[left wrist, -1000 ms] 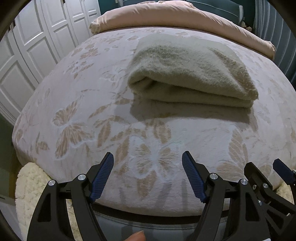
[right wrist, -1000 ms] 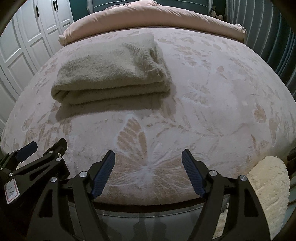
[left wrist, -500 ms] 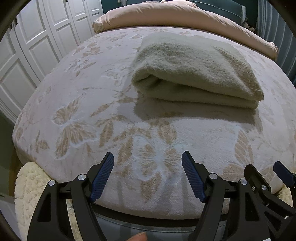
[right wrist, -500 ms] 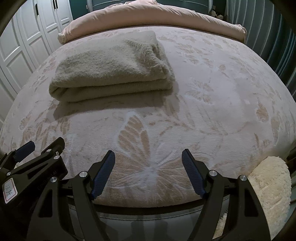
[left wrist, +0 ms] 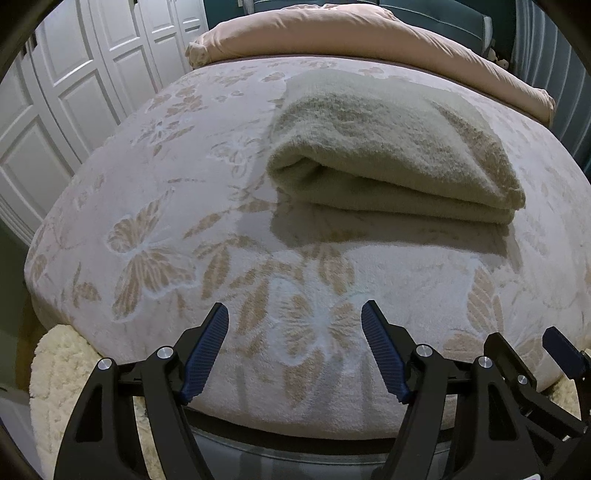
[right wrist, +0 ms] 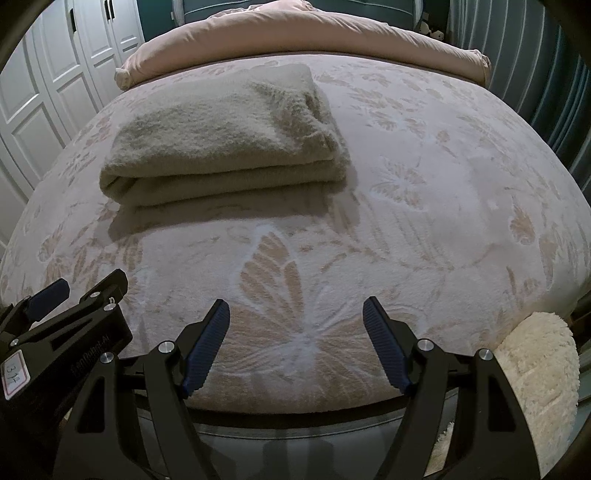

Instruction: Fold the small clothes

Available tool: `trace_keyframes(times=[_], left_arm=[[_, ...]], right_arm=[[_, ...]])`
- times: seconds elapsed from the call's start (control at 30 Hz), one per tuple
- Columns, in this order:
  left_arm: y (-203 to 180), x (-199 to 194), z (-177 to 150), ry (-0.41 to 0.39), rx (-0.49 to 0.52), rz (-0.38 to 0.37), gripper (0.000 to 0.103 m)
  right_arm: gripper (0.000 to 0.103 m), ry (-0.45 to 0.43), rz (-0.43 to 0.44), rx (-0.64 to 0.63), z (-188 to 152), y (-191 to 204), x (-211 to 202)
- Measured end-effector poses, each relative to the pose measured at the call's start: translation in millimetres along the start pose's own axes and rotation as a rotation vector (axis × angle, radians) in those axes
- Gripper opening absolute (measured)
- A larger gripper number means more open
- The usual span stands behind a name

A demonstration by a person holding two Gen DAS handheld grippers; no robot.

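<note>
A beige fuzzy garment (left wrist: 388, 147) lies folded into a thick rectangle on the bed, its rounded fold edge facing me. It also shows in the right wrist view (right wrist: 221, 136), to the upper left. My left gripper (left wrist: 295, 314) is open and empty, held over the bed's near edge well short of the garment. My right gripper (right wrist: 295, 310) is open and empty too, beside the left one, over a butterfly pattern. The right gripper's tip shows at the lower right of the left wrist view (left wrist: 554, 343).
The bed cover (left wrist: 147, 221) is pale pink with tan butterfly and leaf patterns. A pink duvet roll (right wrist: 295, 33) lies across the far end. White wardrobe doors (left wrist: 74, 92) stand to the left. A cream fluffy rug (right wrist: 539, 369) lies on the floor below the bed's edge.
Both grippers have moved slightly forward toward the folded garment, which appears a little larger and nearer. The garment itself has not moved. Both grippers stay open.
</note>
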State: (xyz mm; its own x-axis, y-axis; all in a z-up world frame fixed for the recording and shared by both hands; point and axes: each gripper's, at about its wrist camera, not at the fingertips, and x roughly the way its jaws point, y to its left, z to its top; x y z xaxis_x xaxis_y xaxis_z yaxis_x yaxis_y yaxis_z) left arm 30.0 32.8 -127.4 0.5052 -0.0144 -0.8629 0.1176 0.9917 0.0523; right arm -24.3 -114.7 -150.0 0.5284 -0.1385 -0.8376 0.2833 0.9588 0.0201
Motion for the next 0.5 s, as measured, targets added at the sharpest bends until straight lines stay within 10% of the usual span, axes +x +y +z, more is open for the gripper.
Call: trace_keyframes(times=[0.5], left_arm=[[-1.4, -2.2, 0.9, -0.022, 0.003, 0.016, 0.072]], right_arm=[[0.072, -0.005, 0.003, 0.014, 1.3, 1.2, -0.2]])
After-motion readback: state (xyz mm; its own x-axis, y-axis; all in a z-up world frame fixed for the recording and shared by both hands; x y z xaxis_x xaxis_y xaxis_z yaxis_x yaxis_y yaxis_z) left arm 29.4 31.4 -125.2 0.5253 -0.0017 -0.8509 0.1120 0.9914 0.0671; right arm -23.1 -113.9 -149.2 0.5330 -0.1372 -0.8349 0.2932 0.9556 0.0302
